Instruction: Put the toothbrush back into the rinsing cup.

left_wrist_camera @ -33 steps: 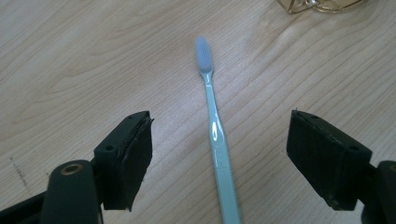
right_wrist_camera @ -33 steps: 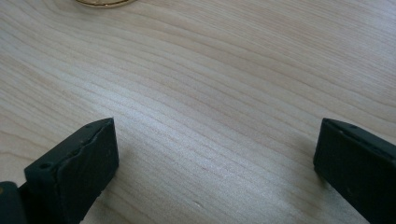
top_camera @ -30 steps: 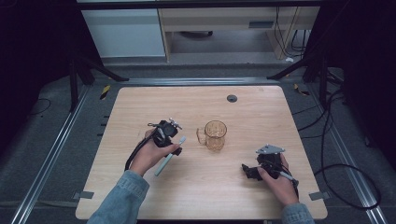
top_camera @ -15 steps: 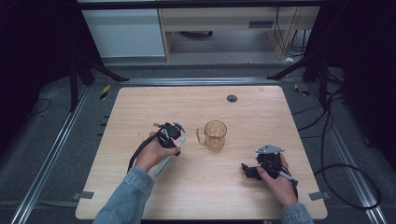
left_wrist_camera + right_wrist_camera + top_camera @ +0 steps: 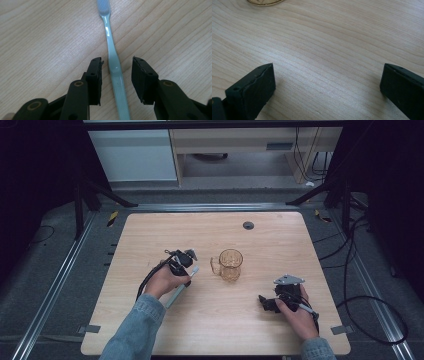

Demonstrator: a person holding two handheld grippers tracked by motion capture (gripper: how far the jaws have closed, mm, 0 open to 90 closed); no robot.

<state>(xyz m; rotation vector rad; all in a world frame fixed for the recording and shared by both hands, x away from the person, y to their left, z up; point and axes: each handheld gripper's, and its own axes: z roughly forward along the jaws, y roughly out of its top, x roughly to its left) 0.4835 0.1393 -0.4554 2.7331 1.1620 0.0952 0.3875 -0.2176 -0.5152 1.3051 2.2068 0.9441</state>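
On the counter (image 5: 150, 240), toothbrush (image 5: 113, 60) is straddled by spread left claw (image 5: 117, 75); slim handle may be nudged aside; right claw (image 5: 327, 87) spread, empty.

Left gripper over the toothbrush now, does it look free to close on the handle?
Probably yes: the left gripper is open, the toothbrush handle lies flat between its jaws, and nothing sits beside it on the table.

Glossy plastic toothbrush (image 5: 113, 60) on matt, grained wood table (image 5: 45, 37).
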